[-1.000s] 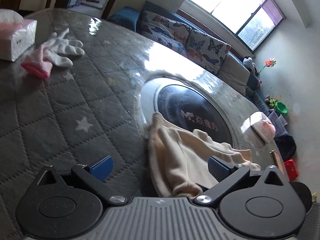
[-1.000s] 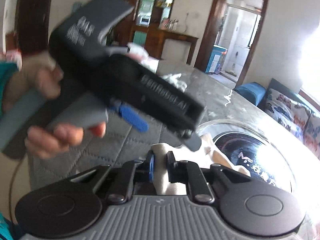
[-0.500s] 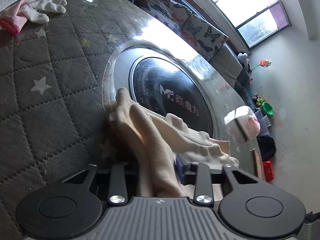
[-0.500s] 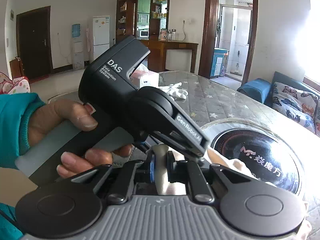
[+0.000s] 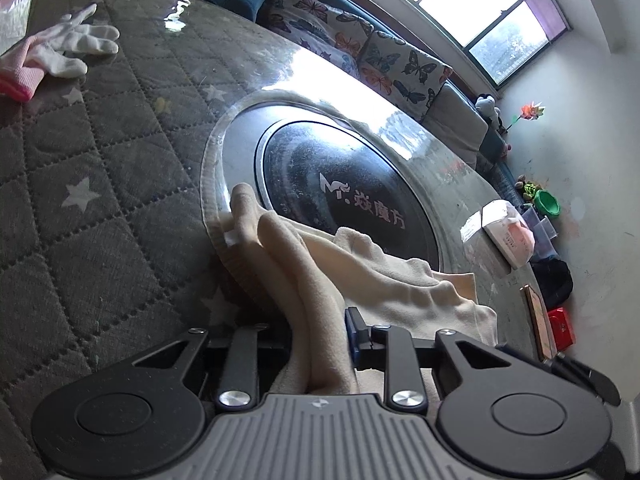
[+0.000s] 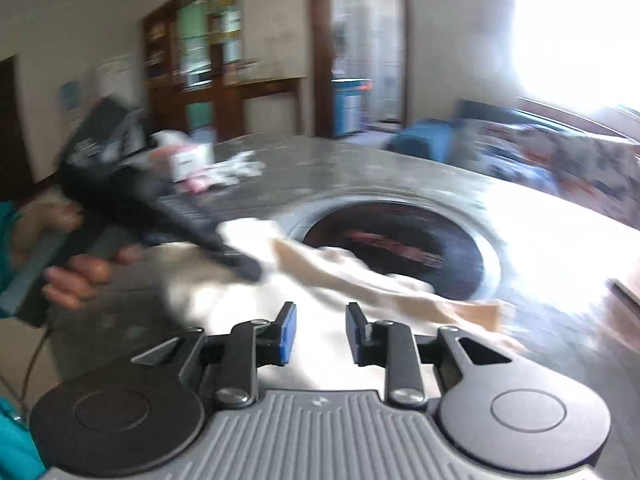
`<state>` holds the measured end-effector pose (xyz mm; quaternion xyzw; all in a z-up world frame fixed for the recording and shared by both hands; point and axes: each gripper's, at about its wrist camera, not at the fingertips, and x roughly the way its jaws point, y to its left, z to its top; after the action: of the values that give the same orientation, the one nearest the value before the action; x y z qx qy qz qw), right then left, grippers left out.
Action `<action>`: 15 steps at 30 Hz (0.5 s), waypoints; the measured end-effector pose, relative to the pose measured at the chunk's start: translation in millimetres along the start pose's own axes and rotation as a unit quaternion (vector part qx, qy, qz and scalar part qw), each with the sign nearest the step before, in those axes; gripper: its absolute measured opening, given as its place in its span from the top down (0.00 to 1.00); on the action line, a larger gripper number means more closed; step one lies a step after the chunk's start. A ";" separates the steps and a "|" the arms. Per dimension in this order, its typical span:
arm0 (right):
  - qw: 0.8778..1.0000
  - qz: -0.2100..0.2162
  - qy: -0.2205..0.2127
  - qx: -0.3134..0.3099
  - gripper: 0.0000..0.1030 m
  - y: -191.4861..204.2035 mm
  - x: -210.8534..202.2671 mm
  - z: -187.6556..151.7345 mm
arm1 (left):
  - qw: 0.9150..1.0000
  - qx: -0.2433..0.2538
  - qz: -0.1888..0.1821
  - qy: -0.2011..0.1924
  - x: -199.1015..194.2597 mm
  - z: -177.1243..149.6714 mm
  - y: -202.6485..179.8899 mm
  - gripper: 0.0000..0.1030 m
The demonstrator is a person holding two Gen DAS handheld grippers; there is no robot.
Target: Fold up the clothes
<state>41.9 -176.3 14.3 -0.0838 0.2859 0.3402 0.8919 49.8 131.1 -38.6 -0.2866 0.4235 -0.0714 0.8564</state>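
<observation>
A cream cloth (image 5: 360,276) lies bunched on the grey quilted table, draped partly over the round dark inset (image 5: 344,184). My left gripper (image 5: 320,332) is shut on a thick fold of it, the cloth running up between the fingers. In the blurred right wrist view the same cream cloth (image 6: 360,280) spreads ahead of my right gripper (image 6: 318,326), which stands open a little above it with nothing between its blue pads (image 6: 289,332). The left gripper (image 6: 240,264) shows there too, held by a hand (image 6: 76,276) in a teal sleeve, its tip down on the cloth.
A white and pink glove (image 5: 60,56) and a tissue box (image 5: 12,20) lie at the table's far left. A pink-white packet (image 5: 508,236) and a phone (image 5: 538,320) sit near the right edge. A butterfly-print sofa (image 5: 360,48) stands behind the table.
My right gripper has opened and let go of the cloth, and its view swings fast. My left gripper, open one second ago, closed on the cloth fold and still holds it.
</observation>
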 end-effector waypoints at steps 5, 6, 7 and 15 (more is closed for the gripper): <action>0.996 -0.062 -0.004 0.061 0.58 -49.0 -2.4 -10.5 | 1.000 0.015 0.008 -0.004 0.8 -1.3 -5.3 0.70; 0.994 -0.075 -0.005 0.074 0.58 -58.8 -2.9 -12.6 | 1.000 0.018 0.010 -0.004 1.1 -1.5 -6.5 0.69; 0.992 -0.087 -0.005 0.086 0.58 -68.7 -3.4 -14.7 | 1.000 0.021 0.011 -0.004 1.2 -1.8 -7.9 0.67; 0.981 -0.078 0.009 0.175 0.58 -112.0 19.4 -23.3 | 0.999 0.049 0.013 -0.003 3.0 -2.8 -17.7 0.54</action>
<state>116.5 -257.9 -20.9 0.0479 0.3417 0.2132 0.9140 51.7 114.2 -32.2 -0.2392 0.4210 -0.0802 0.8713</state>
